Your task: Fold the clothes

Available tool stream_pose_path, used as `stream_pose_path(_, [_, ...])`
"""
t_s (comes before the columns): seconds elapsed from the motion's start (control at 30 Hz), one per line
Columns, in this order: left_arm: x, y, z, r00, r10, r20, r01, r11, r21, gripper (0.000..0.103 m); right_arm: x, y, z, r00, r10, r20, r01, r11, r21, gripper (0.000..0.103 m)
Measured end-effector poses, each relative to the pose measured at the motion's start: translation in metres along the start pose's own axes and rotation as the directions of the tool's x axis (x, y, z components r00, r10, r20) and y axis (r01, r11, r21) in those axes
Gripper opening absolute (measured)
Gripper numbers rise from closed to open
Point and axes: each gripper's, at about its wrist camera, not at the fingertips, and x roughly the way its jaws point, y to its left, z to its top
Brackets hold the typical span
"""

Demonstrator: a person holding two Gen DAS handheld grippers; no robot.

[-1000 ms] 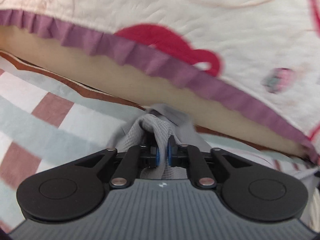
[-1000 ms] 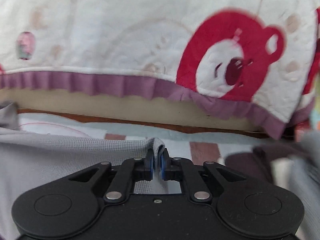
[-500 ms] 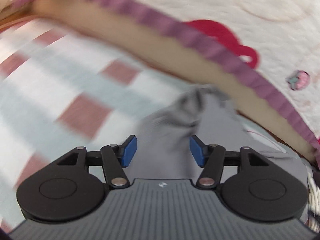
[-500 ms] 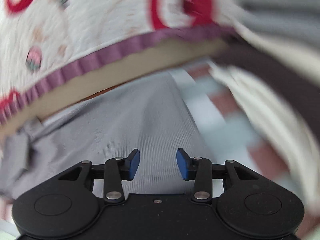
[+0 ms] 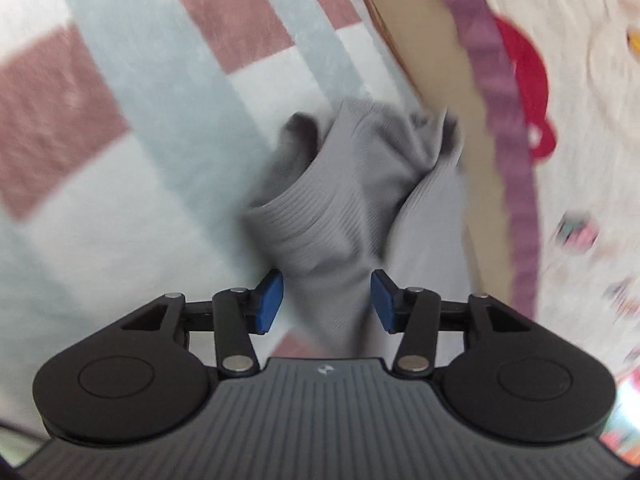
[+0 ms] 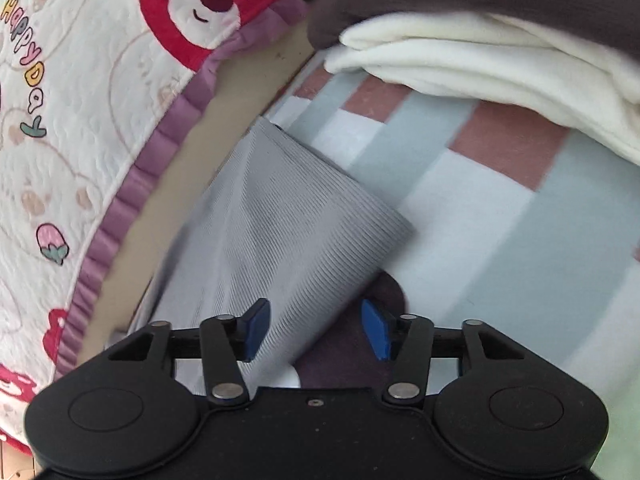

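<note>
Checked bedding (image 6: 460, 208) is carrying a grey garment (image 6: 280, 216), flat at one end, bunching (image 5: 352, 184) at the other, while both grippers, left (image 5: 327, 300) and right (image 6: 315, 328), are hanging released, so smoothing seems left.

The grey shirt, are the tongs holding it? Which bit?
No. Both tongs are open, left and right, and nothing is held. The grey shirt lies loose on the checked blanket, bunched at the left end and flat at the right end.
</note>
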Motion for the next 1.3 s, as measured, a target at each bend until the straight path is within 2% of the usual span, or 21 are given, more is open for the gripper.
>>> stream_pose_path(0.03, [0.000,-0.003,-0.001,1.000,0.000,0.020,0.000,1.000,0.009,0.040,0.005,0.005,-0.001,1.000,0.000,0.024,0.000,1.000,-0.019,0.064])
stream_pose_path(0.07, [0.001,-0.005,-0.001,0.999,-0.001,0.039,0.000,1.000,0.017,0.013,0.010,0.009,0.001,0.998,-0.014,0.056,0.016,0.999,-0.035,0.064])
stream_pose_path(0.1, [0.001,-0.008,-0.001,0.998,-0.001,0.059,0.000,1.000,0.026,0.007,0.016,0.013,0.003,0.996,-0.028,0.089,0.033,0.998,-0.050,0.052])
stream_pose_path(0.13, [0.001,-0.011,-0.002,0.997,-0.002,0.079,-0.001,0.999,0.035,0.007,0.017,0.018,0.003,0.991,-0.033,0.128,0.044,0.995,-0.085,0.004])
stream_pose_path(0.2, [0.002,-0.016,-0.003,0.993,-0.004,0.118,-0.002,0.999,0.052,0.007,0.005,0.029,0.004,0.975,-0.030,0.222,0.072,0.980,-0.186,0.005])
stream_pose_path(0.3, [0.003,-0.023,-0.004,0.986,-0.008,0.167,-0.004,0.997,0.073,0.008,-0.013,0.039,0.000,0.967,-0.047,0.249,0.117,0.955,-0.273,0.004])
stream_pose_path(0.47, [0.013,-0.021,-0.005,0.987,-0.012,0.158,0.003,0.999,0.055,0.009,-0.011,0.023,-0.007,0.970,-0.126,0.205,0.181,0.945,-0.272,0.005])
stream_pose_path(0.53, [0.017,-0.020,-0.005,0.988,-0.013,0.155,0.006,0.999,0.047,0.010,-0.011,0.015,-0.008,0.972,-0.124,0.199,0.166,0.964,-0.209,0.015])
stream_pose_path(0.6, [0.021,-0.019,-0.005,0.988,-0.015,0.151,0.009,0.999,0.040,0.013,-0.013,0.010,-0.009,0.971,-0.130,0.199,0.165,0.971,-0.175,0.016])
stream_pose_path(0.67, [0.025,-0.018,-0.005,0.989,-0.016,0.148,0.011,0.999,0.032,0.017,-0.017,0.009,-0.013,0.967,-0.145,0.211,0.183,0.967,-0.175,0.024])
stream_pose_path(0.73, [0.029,-0.017,-0.005,0.989,-0.018,0.144,0.014,1.000,0.025,0.021,-0.018,0.006,-0.015,0.972,-0.125,0.197,0.157,0.975,-0.158,0.039])
stream_pose_path(0.8, [0.033,-0.016,-0.006,0.990,-0.019,0.141,0.017,1.000,0.018,0.021,-0.017,-0.002,-0.018,0.979,-0.105,0.177,0.123,0.988,-0.091,0.049])
stream_pose_path(0.9, [0.039,-0.015,-0.005,0.990,-0.023,0.139,0.022,1.000,0.010,0.022,-0.010,-0.001,-0.014,0.974,-0.073,0.215,0.087,0.995,-0.054,0.064])
stream_pose_path(0.97, [0.042,-0.016,-0.002,0.988,-0.035,0.149,0.032,0.999,0.016,0.022,0.006,0.011,-0.003,0.969,-0.098,0.228,0.129,0.983,-0.129,0.063])
stream_pose_path(1.0, [0.043,-0.017,0.000,0.987,-0.040,0.154,0.037,0.999,0.020,0.022,0.015,0.018,0.003,0.967,-0.114,0.230,0.158,0.970,-0.183,0.053])
stream_pose_path(1.03, [0.045,-0.017,0.001,0.986,-0.046,0.159,0.042,0.999,0.023,0.022,0.021,0.023,0.010,0.968,-0.131,0.215,0.177,0.962,-0.209,0.017])
stream_pose_path(1.07, [0.047,-0.018,0.003,0.985,-0.051,0.164,0.047,0.999,0.026,0.022,0.028,0.024,0.019,0.975,-0.146,0.167,0.179,0.962,-0.205,0.015])
stream_pose_path(1.13, [0.049,-0.021,0.006,0.984,-0.053,0.168,0.046,0.998,0.047,0.016,0.023,0.023,0.034,0.984,-0.096,0.147,0.114,0.987,-0.113,0.013])
stream_pose_path(1.17, [0.048,-0.025,0.008,0.986,-0.034,0.163,0.021,0.996,0.085,0.006,0.014,0.025,0.040,0.986,-0.064,0.153,0.077,0.994,-0.079,0.013])
stream_pose_path(1.23, [0.029,-0.035,0.009,0.980,-0.030,0.194,-0.001,0.987,0.158,0.006,-0.015,0.034,0.043,0.982,0.005,0.189,0.015,0.995,-0.101,0.011])
stream_pose_path(1.3, [-0.008,-0.044,0.006,0.970,-0.069,0.233,0.021,0.980,0.200,0.006,-0.045,0.045,0.046,0.972,0.074,0.224,-0.046,0.991,-0.128,0.006])
